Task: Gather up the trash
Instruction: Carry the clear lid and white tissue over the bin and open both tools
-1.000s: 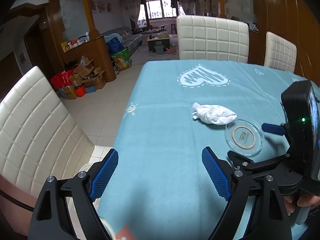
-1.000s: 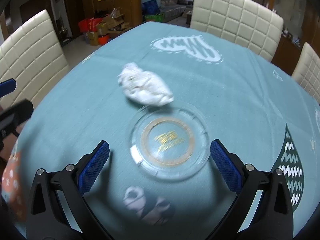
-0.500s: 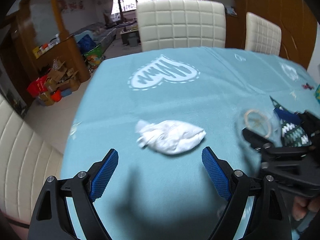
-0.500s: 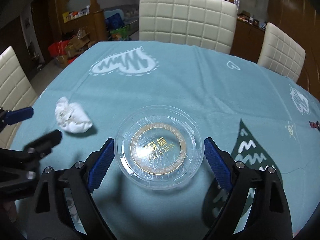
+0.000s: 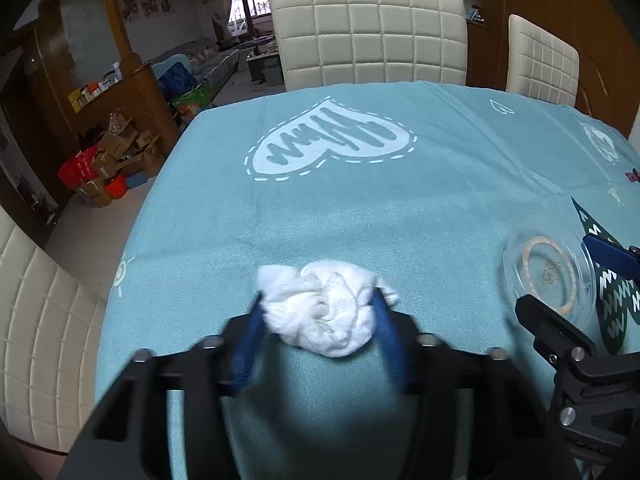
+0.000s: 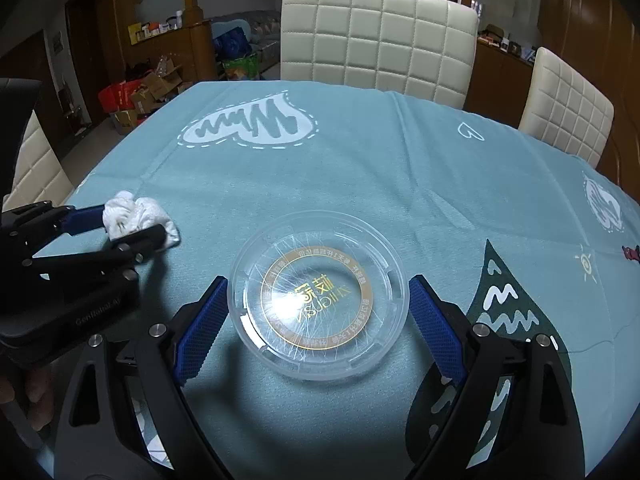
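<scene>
A crumpled white tissue (image 5: 326, 306) lies on the teal tablecloth (image 5: 360, 208). My left gripper (image 5: 320, 312) has its blue pads against both sides of the tissue, and its fingers are blurred. The tissue (image 6: 136, 220) and the left gripper (image 6: 116, 226) also show at the left of the right wrist view. A clear round plastic lid (image 6: 318, 298) with a gold ring print lies flat on the cloth. My right gripper (image 6: 318, 314) is open, with a blue pad on each side of the lid, just off its rim. The lid (image 5: 546, 274) also shows in the left wrist view.
White padded chairs (image 5: 370, 36) stand at the far side of the table, another (image 5: 44, 344) at the left edge. Boxes and clutter (image 5: 108, 164) sit on the floor beyond the left edge. The cloth has a white heart print (image 5: 328, 140).
My left gripper moved forward and closed in on the tissue. My right gripper moved forward so that its open pads now flank the lid.
</scene>
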A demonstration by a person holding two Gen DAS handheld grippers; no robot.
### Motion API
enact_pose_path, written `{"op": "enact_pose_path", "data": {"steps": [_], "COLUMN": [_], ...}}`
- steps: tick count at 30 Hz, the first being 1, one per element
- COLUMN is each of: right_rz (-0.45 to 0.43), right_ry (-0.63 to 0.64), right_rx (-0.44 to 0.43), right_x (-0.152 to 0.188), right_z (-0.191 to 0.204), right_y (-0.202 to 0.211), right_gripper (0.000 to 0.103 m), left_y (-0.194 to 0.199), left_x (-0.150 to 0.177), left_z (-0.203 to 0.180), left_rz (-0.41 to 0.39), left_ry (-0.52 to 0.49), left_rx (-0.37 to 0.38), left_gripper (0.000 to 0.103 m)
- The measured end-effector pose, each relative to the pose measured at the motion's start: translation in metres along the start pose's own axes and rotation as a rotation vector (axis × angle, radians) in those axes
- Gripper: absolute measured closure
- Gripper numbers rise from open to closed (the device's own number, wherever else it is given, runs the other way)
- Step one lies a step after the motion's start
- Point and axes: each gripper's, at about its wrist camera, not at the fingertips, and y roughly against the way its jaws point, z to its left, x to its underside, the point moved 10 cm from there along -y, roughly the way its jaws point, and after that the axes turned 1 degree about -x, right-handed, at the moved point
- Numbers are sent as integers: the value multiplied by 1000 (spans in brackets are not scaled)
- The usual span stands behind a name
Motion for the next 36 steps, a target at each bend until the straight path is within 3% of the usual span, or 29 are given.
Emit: {"op": "enact_pose_path", "data": {"steps": [1, 4, 11, 21, 36], "right_rz": [0, -4, -71, -110, -143], "right_ry": [3, 12, 73, 190, 228], "right_rx": [2, 0, -42, -71, -100], "right_x": [1, 0, -7, 12, 47], "right_z": [0, 3, 34, 73, 92], "right_y": [1, 2, 36, 96, 164], "right_gripper": [15, 15, 15, 15, 15], "left_y": [2, 15, 62, 128, 201], "left_x": [0, 5, 22, 62, 101], "left_z": [0, 0, 11, 54, 80], "left_rz": [-2, -7, -54, -98, -156], "left_ry": [0, 4, 2, 13, 101], "left_rx": [0, 25, 4, -130, -152], "left_gripper": [69, 72, 72, 72, 71]}}
